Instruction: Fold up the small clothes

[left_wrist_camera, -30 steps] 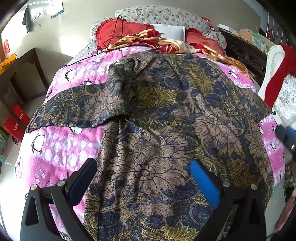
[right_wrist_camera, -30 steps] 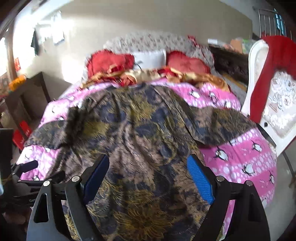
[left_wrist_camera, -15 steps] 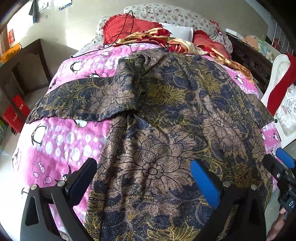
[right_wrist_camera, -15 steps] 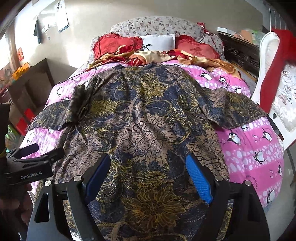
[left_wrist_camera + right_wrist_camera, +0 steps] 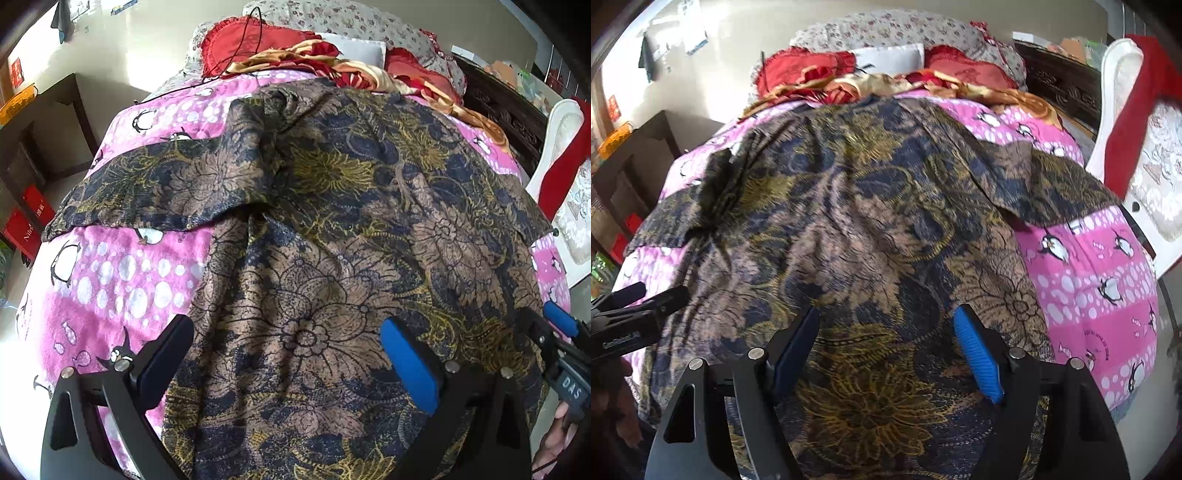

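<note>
A dark floral shirt in navy, brown and gold (image 5: 332, 240) lies spread flat on a pink penguin-print bedspread (image 5: 110, 280), collar toward the pillows, sleeves out to both sides. It also shows in the right wrist view (image 5: 849, 229). My left gripper (image 5: 288, 339) is open and empty, low over the shirt's lower left part. My right gripper (image 5: 886, 332) is open and empty over the lower right part. The right gripper's tip shows at the right edge of the left wrist view (image 5: 561, 332); the left gripper shows at the left of the right wrist view (image 5: 635, 314).
Red and floral pillows (image 5: 258, 44) and a crumpled gold-red cloth (image 5: 332, 62) lie at the bed's head. A white chair with a red cloth (image 5: 1137, 110) stands right of the bed. A dark wooden table (image 5: 44, 122) and red boxes (image 5: 26, 221) are on the left.
Both grippers have moved down and closer to the shirt's lower part. The right gripper's jaws have narrowed somewhat. The shirt has not moved.
</note>
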The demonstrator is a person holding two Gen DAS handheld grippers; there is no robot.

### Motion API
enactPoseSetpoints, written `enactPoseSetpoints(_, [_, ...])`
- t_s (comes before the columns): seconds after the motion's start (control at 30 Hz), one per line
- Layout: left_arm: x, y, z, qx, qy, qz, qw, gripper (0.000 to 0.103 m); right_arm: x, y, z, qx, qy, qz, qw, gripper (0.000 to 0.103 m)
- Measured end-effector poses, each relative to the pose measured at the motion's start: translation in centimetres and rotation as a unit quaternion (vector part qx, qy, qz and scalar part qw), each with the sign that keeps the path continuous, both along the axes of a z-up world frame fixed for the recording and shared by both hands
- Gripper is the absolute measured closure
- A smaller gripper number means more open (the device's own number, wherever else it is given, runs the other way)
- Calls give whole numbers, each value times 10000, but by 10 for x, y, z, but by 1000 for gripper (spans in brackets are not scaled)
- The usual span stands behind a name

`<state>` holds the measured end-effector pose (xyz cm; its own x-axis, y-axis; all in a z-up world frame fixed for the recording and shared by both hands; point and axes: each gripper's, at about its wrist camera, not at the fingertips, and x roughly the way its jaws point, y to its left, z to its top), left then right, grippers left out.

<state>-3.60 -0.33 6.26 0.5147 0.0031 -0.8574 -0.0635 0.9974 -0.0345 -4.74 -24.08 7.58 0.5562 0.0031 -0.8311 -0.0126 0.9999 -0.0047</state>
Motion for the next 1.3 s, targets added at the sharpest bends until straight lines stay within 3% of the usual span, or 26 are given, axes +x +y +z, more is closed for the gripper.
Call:
enactPoseSetpoints(0.27, [17, -5, -21, 175, 151, -94, 9997, 0, 37, -10, -32, -304, 29, -16, 9995, 19])
enactPoseSetpoints(0.57, [59, -8, -40, 392, -5, -69, 9992, 0, 77, -9, -54, -174, -219, 173, 9995, 19])
enactPoseSetpoints(0.83, [70, -4, -58, 196, -370, 110, 9991, 0, 76, -9, -62, -4, -266, 189, 9995, 15])
enactPoseSetpoints(1.3, [65, -1, -59, 212, -410, 115, 9989, 0, 78, -8, -64, 22, -235, 210, 9995, 11])
